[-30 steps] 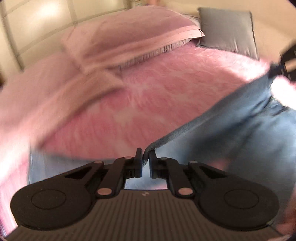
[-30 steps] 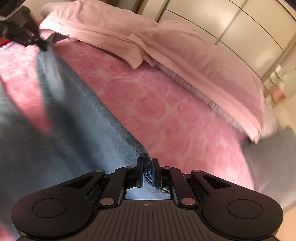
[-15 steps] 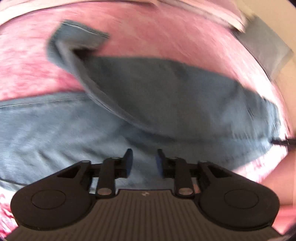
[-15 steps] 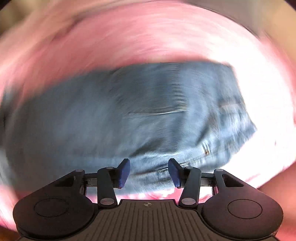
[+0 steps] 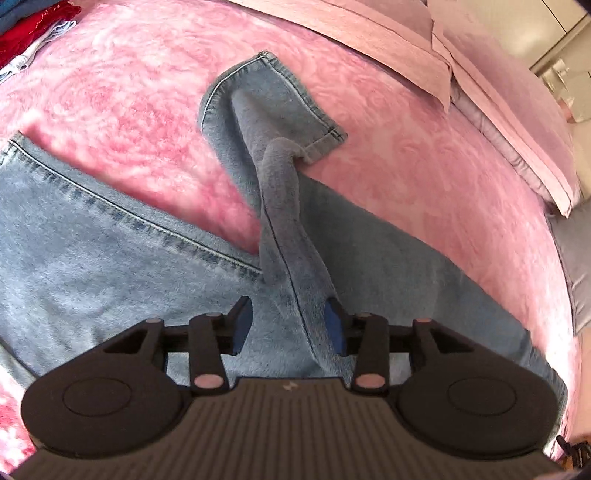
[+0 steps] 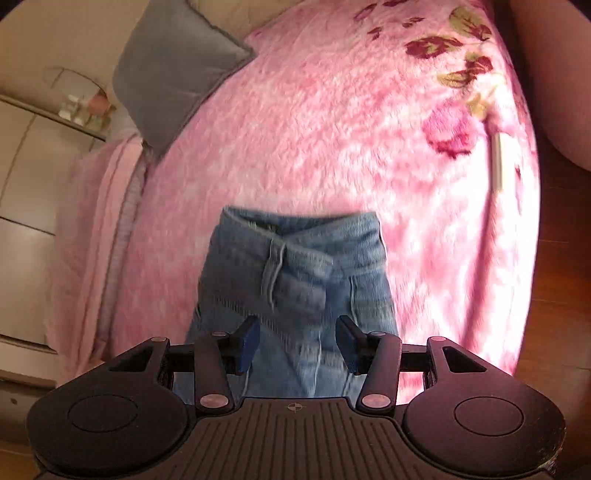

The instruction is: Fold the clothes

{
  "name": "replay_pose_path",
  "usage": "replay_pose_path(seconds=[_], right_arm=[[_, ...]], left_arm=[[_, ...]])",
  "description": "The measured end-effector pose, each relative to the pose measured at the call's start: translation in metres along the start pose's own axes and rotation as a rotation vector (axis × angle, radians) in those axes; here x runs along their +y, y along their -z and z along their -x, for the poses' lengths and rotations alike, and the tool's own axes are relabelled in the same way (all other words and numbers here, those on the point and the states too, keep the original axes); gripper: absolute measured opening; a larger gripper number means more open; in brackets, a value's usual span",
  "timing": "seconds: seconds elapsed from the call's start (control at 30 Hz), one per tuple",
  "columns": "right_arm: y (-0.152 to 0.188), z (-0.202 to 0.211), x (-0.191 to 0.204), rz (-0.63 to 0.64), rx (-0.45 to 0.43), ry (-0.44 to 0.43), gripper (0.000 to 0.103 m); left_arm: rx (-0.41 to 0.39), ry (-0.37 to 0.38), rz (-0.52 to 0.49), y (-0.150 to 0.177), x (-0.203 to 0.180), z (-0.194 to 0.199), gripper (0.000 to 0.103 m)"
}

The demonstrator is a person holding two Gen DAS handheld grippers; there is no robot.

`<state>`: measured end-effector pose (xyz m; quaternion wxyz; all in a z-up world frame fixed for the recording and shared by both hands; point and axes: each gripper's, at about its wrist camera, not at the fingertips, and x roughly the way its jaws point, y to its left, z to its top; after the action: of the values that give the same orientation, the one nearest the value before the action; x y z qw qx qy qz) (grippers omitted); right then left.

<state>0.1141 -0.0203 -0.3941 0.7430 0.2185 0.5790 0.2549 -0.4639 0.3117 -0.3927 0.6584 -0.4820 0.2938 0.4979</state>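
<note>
Both sets of jaws spread wide, holding nothing: left gripper (image 5: 288, 325) over the jeans (image 5: 110, 251), right gripper (image 6: 297, 341) just behind the waistband (image 6: 295, 254).

This is a bedroom in a home. A bed is covered with a fluffy pink blanket (image 5: 424, 155) with a flower print near one edge. Pink pillows (image 5: 517, 92) lie along the far edge of the bed, and a grey cushion (image 6: 173, 74) sits at a corner. Pale wardrobe doors (image 6: 26, 184) stand beside the bed, and a small pile of clothes (image 5: 29, 33) rests at another corner.
</note>
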Motion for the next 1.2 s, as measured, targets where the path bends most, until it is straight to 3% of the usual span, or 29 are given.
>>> replay_pose_path(seconds=[0.2, 0.23, 0.3, 0.37, 0.57, 0.63, 0.7, 0.77, 1.03, 1.2], right_arm=[[-0.015, -0.016, -0.01, 0.045, 0.017, -0.01, 0.047], [-0.018, -0.019, -0.012, 0.053, 0.02, -0.012, 0.025], [-0.021, -0.02, -0.008, 0.107, 0.022, -0.009, 0.02], [-0.024, -0.018, 0.001, 0.179, 0.022, -0.003, 0.015], [-0.035, 0.019, 0.024, 0.308, -0.023, -0.075, 0.011], [-0.042, 0.017, 0.019, 0.293, -0.003, -0.061, 0.011], [-0.042, 0.005, 0.003, 0.296, 0.045, 0.008, 0.011], [-0.038, -0.003, -0.009, 0.285, 0.072, 0.05, 0.011], [-0.033, 0.021, -0.007, 0.352, 0.034, 0.005, 0.011], [-0.032, -0.002, -0.02, 0.349, 0.075, 0.079, 0.013]], left_arm=[[-0.026, -0.023, 0.01, -0.003, -0.002, -0.021, 0.035], [-0.029, -0.03, 0.004, -0.003, -0.003, -0.023, 0.03], [-0.033, -0.047, -0.013, -0.005, -0.004, -0.026, 0.011], [-0.057, -0.051, -0.015, -0.003, -0.003, -0.018, 0.008], [-0.211, -0.014, -0.035, 0.036, 0.004, 0.056, 0.008], [-0.185, -0.032, -0.023, 0.058, 0.014, 0.06, 0.009], [-0.123, -0.085, -0.034, 0.079, 0.022, 0.045, 0.009], [-0.117, -0.119, -0.061, 0.092, 0.021, 0.036, 0.008], [-0.193, -0.096, -0.081, 0.101, 0.021, 0.056, 0.008], [-0.136, -0.157, -0.104, 0.111, 0.018, 0.032, 0.01]])
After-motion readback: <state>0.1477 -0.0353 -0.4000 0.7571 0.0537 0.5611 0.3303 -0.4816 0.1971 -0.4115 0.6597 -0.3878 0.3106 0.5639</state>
